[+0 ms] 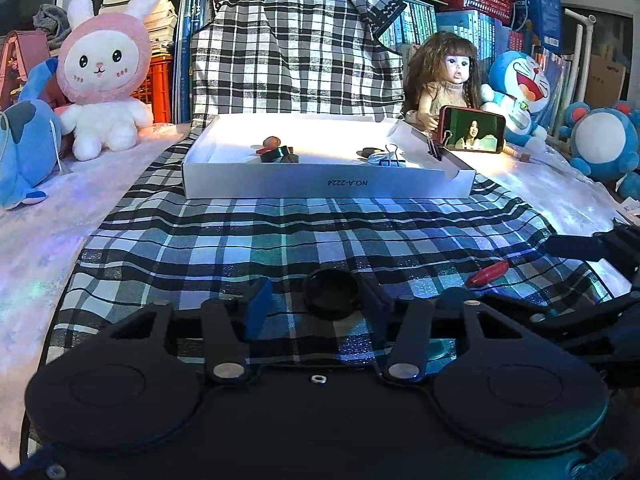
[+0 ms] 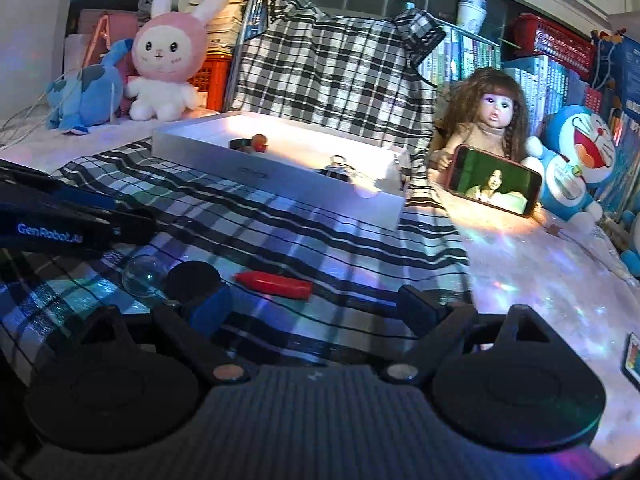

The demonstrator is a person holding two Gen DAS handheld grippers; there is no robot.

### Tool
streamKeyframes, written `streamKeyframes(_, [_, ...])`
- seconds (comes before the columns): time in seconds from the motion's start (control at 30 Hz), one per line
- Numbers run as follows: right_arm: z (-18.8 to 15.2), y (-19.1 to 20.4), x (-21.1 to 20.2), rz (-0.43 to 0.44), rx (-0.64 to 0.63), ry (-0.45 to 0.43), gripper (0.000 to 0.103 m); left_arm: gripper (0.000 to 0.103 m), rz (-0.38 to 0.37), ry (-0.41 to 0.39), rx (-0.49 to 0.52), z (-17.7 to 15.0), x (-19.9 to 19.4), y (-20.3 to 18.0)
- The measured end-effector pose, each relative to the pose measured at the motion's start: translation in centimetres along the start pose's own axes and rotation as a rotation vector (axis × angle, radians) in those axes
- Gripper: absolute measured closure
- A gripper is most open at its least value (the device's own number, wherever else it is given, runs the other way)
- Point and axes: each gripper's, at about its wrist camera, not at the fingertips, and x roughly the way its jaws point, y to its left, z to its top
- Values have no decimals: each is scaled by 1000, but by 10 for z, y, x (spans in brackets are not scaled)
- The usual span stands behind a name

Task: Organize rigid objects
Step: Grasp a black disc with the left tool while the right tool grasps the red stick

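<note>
A black round cap (image 1: 331, 293) lies on the plaid cloth between the fingers of my open left gripper (image 1: 316, 300). It also shows in the right wrist view (image 2: 193, 278), next to a clear glass ball (image 2: 144, 276). A red pen-like piece (image 1: 489, 273) lies to the right, and in the right wrist view (image 2: 276, 284) it lies just ahead of my open, empty right gripper (image 2: 316, 304). A white shallow box (image 1: 320, 186) ahead holds small items and binder clips (image 1: 390, 156). The box also shows in the right wrist view (image 2: 280, 180).
A doll (image 1: 444, 80) props up a lit phone (image 1: 474, 129) right of the box. A pink rabbit plush (image 1: 104, 72), blue plush toys (image 1: 516, 88), books and red crates line the back. The plaid cloth (image 1: 280, 240) covers the table middle.
</note>
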Motion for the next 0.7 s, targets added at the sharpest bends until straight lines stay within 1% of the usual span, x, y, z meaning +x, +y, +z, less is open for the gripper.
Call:
streamKeyframes(0.17, [1,8,4,14,31,-1,10,58,-2,-7,-13,1,0,2])
streamKeyframes(0.27, [2,8,7,19,75,5,11,58,3,-5,-20,1,1,4])
streamKeyframes(0.47, [1,8,9,15,132,8,16,58,10,-10,-11,-1,2,2])
streamKeyframes(0.57, [0,9,8,15,142,3,22,59,7,-15,-12,-1,2,1])
streamKeyframes(0.7, [1,10,7,18,144,0,31,64,8,-20,-20,-1,2,1])
